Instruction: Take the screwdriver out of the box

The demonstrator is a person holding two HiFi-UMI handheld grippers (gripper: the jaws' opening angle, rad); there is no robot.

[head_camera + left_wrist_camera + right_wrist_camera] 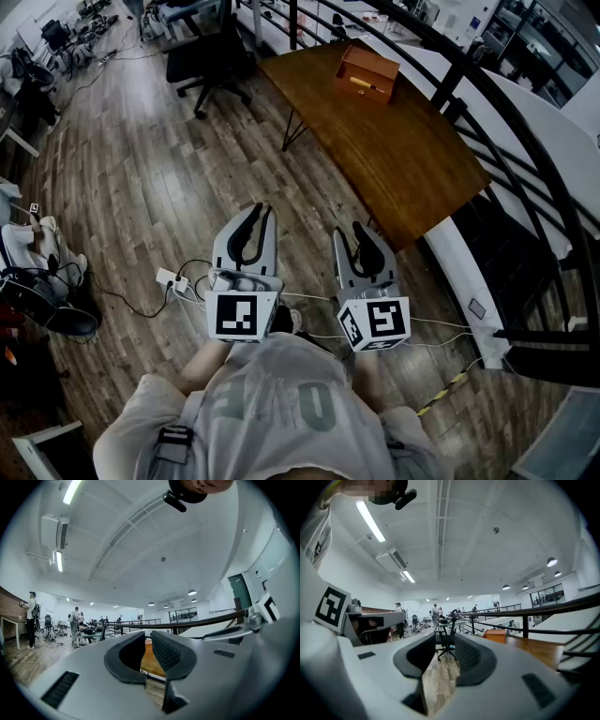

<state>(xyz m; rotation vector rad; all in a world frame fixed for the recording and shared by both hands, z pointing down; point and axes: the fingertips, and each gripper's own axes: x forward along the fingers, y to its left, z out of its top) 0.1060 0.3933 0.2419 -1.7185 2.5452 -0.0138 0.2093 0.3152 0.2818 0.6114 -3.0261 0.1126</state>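
An open wooden box [367,73] stands on the far end of a brown table [394,159], well ahead of me. A yellow-handled screwdriver [364,84] lies inside it. I hold both grippers close to my body, level, over the wooden floor and short of the table. The left gripper [265,214] is shut with nothing in it. To its right, the right gripper [361,228] has its tips together and is also empty. In the right gripper view the box [494,635] shows small, right of the jaws.
A black office chair [211,61] stands left of the table. A black railing [506,122] runs along the table's right side, with a drop beyond. A white power strip [172,279] and cables lie on the floor by my feet. Bags and gear [42,281] sit at far left.
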